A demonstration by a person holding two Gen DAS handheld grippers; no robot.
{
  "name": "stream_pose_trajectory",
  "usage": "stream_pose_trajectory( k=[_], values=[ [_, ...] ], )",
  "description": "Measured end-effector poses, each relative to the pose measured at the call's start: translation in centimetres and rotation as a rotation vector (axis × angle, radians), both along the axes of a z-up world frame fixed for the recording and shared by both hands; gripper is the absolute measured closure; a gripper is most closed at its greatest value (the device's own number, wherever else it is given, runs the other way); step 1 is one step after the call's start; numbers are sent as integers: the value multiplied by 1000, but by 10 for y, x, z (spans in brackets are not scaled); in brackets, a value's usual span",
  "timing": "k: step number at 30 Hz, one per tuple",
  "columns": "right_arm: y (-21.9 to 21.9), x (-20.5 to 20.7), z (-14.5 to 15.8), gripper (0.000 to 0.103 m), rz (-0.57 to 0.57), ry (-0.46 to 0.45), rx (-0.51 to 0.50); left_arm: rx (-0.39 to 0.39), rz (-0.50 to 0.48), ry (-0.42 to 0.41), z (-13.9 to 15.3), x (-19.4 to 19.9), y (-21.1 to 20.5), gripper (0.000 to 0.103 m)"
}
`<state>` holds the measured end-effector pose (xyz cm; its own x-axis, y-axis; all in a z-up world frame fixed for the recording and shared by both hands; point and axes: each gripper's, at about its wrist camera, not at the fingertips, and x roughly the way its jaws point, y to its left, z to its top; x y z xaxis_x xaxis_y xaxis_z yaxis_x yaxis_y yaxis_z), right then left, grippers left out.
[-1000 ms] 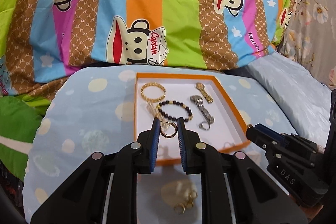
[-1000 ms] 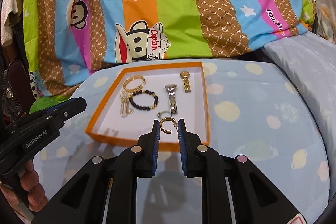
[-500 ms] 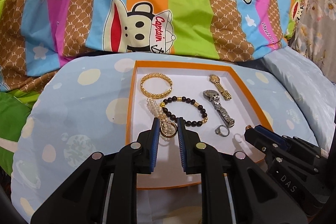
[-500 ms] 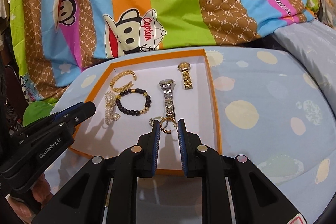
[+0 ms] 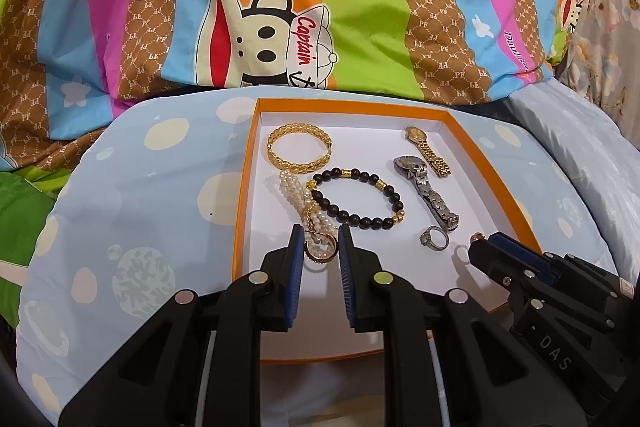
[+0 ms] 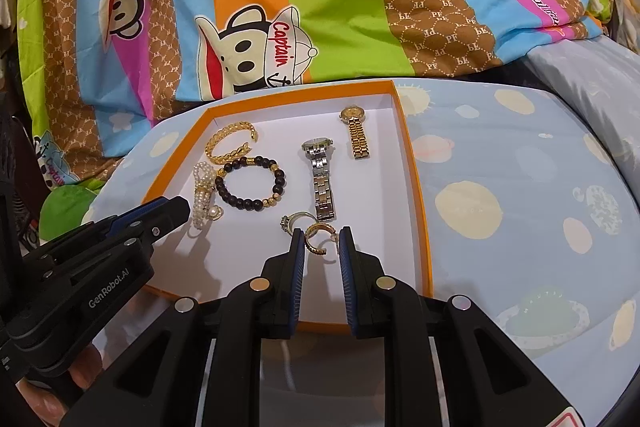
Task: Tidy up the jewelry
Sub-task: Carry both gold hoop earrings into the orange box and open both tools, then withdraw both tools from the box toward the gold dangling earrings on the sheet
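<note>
Left wrist view: left gripper (image 5: 319, 247) clamped on a gold hoop earring (image 5: 320, 251), pinched between the pads at their tips. It hangs over the near-left part of the orange tray (image 5: 494, 163), just above or against the pearl bracelet (image 5: 298, 201); contact can't be told. Right gripper (image 5: 478, 241) shows at right edge, tip over the tray's near-right, a small gold bit at its tip.

Right wrist view: right gripper clamped on the second gold hoop earring (image 6: 318, 235), hoop plane roughly across the jaws, open end toward lower right. It sits just this side of the silver ring (image 6: 296, 221) and the silver watch (image 6: 322, 183) strap end. Left gripper (image 6: 180, 205) enters at left, beside the pearls.

Judgement: both earrings are over the tray, well apart. Free floor lies toward the near rim, straight under each tip; setting down as a pair means closing the sideways gap.
</note>
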<state>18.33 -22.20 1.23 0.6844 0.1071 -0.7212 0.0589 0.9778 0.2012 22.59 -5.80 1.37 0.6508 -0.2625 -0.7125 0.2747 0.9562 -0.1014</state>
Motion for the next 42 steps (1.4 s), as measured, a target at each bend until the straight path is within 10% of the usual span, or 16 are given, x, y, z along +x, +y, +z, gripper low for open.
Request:
stream_pose_trajectory(
  k=[6, 14, 28, 42],
  values=[
    [1, 0, 0, 85, 1, 1, 1, -4, 6, 10, -3, 2, 0, 86],
    [-1, -2, 1, 78, -4, -11, 11, -27, 29, -32, 6, -2, 6, 58],
    [-21, -61, 28, 69, -83, -77, -8, -130, 109, -51, 38, -39, 72, 58],
    [16, -134, -1, 69, -39, 24, 24, -61, 103, 53, -2, -130, 100, 57]
  ],
)
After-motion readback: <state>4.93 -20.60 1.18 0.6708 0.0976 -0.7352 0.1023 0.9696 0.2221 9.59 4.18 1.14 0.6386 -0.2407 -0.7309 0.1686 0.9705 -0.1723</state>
